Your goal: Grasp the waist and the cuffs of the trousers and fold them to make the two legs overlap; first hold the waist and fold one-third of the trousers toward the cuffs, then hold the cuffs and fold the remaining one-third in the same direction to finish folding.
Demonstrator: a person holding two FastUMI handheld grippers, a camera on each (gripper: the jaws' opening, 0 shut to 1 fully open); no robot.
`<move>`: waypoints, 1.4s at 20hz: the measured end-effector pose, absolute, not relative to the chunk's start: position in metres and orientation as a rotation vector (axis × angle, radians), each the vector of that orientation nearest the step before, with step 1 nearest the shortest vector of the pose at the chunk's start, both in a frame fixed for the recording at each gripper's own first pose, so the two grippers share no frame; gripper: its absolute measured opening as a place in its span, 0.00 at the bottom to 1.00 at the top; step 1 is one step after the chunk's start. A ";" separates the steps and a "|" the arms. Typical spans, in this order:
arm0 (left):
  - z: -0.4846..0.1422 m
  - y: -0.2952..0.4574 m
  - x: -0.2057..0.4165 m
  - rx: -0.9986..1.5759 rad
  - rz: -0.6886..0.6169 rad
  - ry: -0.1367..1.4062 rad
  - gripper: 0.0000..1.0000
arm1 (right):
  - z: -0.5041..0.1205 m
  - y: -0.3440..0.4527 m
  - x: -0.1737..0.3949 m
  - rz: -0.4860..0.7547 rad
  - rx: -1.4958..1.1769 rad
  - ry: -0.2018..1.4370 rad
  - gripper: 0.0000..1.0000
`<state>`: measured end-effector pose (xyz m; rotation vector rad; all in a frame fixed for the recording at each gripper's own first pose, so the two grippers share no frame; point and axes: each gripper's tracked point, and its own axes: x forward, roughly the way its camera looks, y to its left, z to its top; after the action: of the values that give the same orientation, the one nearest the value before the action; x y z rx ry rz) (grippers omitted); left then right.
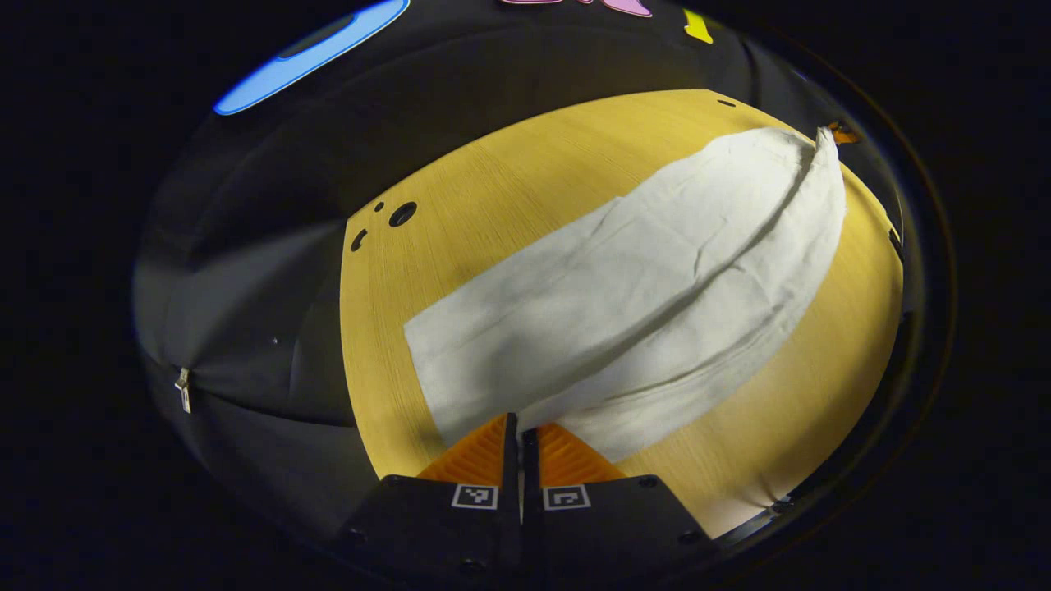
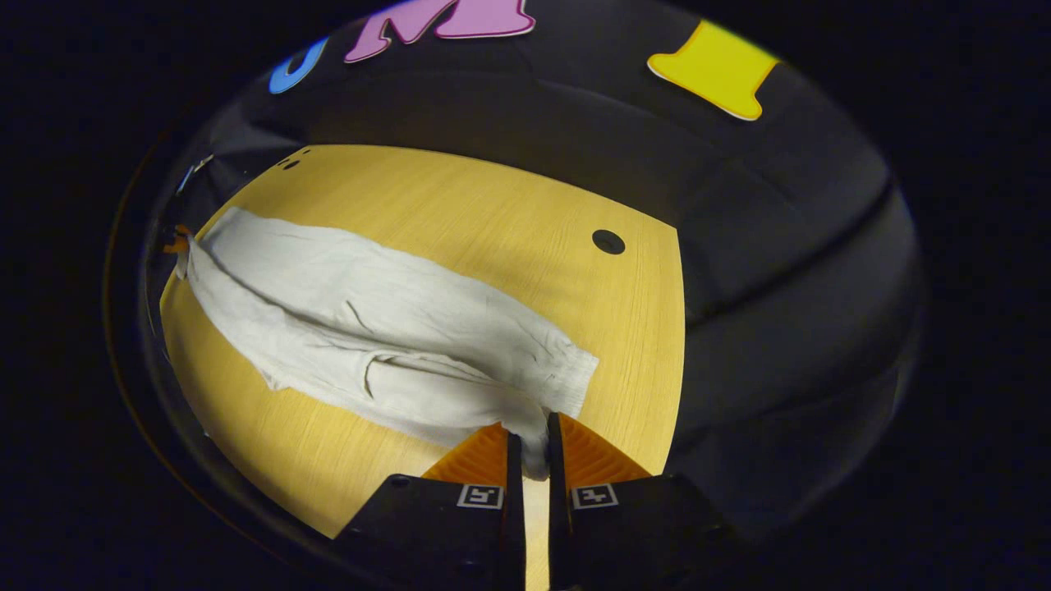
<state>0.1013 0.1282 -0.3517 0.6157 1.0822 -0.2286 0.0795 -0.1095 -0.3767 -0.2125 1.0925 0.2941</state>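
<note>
White trousers [image 1: 640, 279] lie lengthwise on the yellow wooden table [image 1: 460, 213], one leg laid over the other. In the left gripper view my left gripper [image 1: 520, 428] is shut on the near straight edge at the cuffs, its fingers almost touching. The cloth runs away to the upper right, where a tip of the other gripper [image 1: 842, 133] shows at the far end. In the right gripper view my right gripper [image 2: 532, 447] is shut on a bunched fold of the trousers [image 2: 386, 328] at the gathered waist. The cuff end reaches the far left, by the other gripper [image 2: 175, 240].
The table has round holes near its corners [image 1: 402, 213] [image 2: 608, 241]. Black cloth walls [image 2: 780, 271] surround the table close to its edges. Bare wood [image 2: 460, 213] lies beyond the trousers and along the near side [image 1: 788, 410].
</note>
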 end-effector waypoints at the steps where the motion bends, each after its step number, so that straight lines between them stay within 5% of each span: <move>1: -0.357 0.129 0.106 0.605 -0.224 1.096 0.06 | -0.384 -0.109 0.086 0.270 -0.171 1.120 0.15; 7: -0.386 0.144 0.131 0.473 -0.154 1.184 0.06 | -0.408 -0.107 0.110 0.097 0.187 1.261 0.15; 13: -0.392 0.146 0.149 0.523 -0.138 1.216 0.06 | -0.428 -0.104 0.123 0.069 0.173 1.304 0.16; 17: -0.389 0.150 0.148 0.561 -0.114 1.211 0.08 | -0.418 -0.101 0.127 0.062 0.324 1.281 0.34; 18: -0.387 0.156 0.151 0.570 -0.108 1.192 0.13 | -0.415 -0.102 0.129 0.049 0.363 1.260 0.37; 21: -0.382 0.163 0.151 0.579 -0.088 1.170 0.46 | -0.398 -0.103 0.139 0.002 0.503 1.158 0.72; 22: -0.381 0.164 0.150 0.573 -0.087 1.163 0.62 | -0.397 -0.104 0.138 -0.016 0.547 1.131 0.72; 23: -0.379 0.162 0.149 0.562 -0.091 1.157 0.77 | -0.387 -0.108 0.137 -0.034 0.581 1.105 0.98; 24: -0.376 0.161 0.148 0.558 -0.093 1.146 0.81 | -0.386 -0.112 0.134 -0.048 0.604 1.086 0.98; 25: -0.374 0.162 0.147 0.560 -0.091 1.136 0.83 | -0.381 -0.117 0.129 -0.064 0.621 1.067 0.84; 26: -0.370 0.163 0.145 0.570 -0.091 1.122 0.84 | -0.376 -0.121 0.125 -0.085 0.636 1.044 0.98; 28: -0.360 0.164 0.144 0.585 -0.084 1.088 0.85 | -0.366 -0.134 0.115 -0.143 0.670 0.993 0.98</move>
<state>0.1437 0.1635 -0.3602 0.5848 1.0880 -0.0840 0.1152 -0.1344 -0.3655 0.6695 0.9930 -0.1432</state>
